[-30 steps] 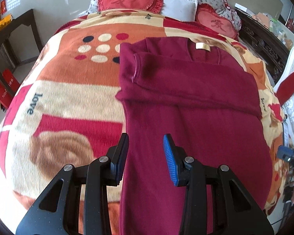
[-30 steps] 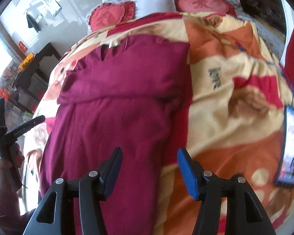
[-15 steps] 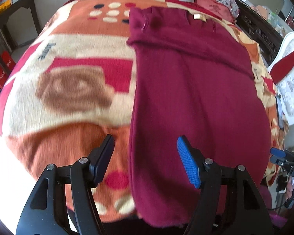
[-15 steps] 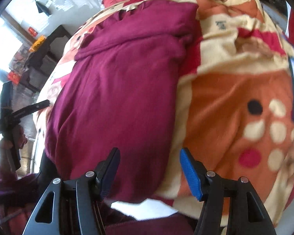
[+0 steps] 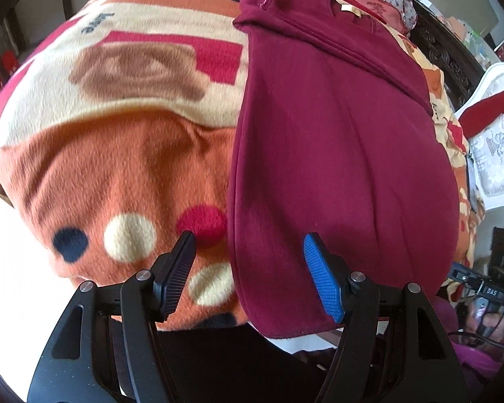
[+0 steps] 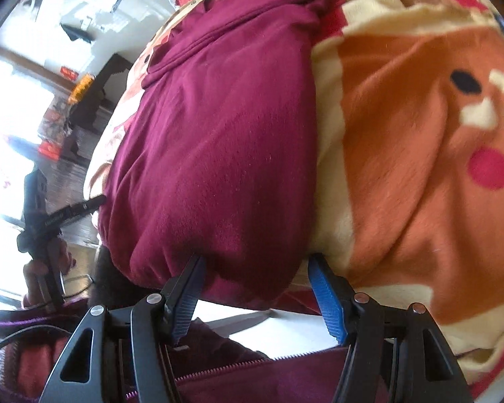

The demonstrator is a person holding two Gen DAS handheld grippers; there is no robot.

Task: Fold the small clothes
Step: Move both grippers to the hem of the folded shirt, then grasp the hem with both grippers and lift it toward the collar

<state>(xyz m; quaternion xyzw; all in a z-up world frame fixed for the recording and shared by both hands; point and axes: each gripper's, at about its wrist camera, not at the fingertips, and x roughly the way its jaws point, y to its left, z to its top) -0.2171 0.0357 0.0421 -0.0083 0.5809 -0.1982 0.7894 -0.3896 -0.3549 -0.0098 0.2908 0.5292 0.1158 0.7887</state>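
Observation:
A maroon sweater point(image 5: 336, 141) lies lengthwise on the patterned blanket point(image 5: 124, 154), its sleeves folded across the chest and its hem hanging at the bed's near edge. My left gripper point(image 5: 248, 238) is open and points down at the hem's left corner; the sweater's left edge runs between the black pad and the blue pad point(image 5: 322, 285), untouched. In the right wrist view the sweater point(image 6: 218, 134) fills the middle. My right gripper point(image 6: 256, 259) is open over the hem's right corner, with the cloth just beyond its fingertips.
Red heart cushions point(image 5: 376, 3) and a white pillow lie at the bed's head. A dark carved headboard point(image 5: 447, 57) and a white chair point(image 5: 497, 141) stand to the right. A dark side table point(image 6: 94, 97) stands to the left. The person's maroon clothing point(image 6: 285, 376) is just below the grippers.
Both grippers have drawn back from the sweater's middle down to its hem at the bed's near edge and tipped downward. The left jaws have spread wider.

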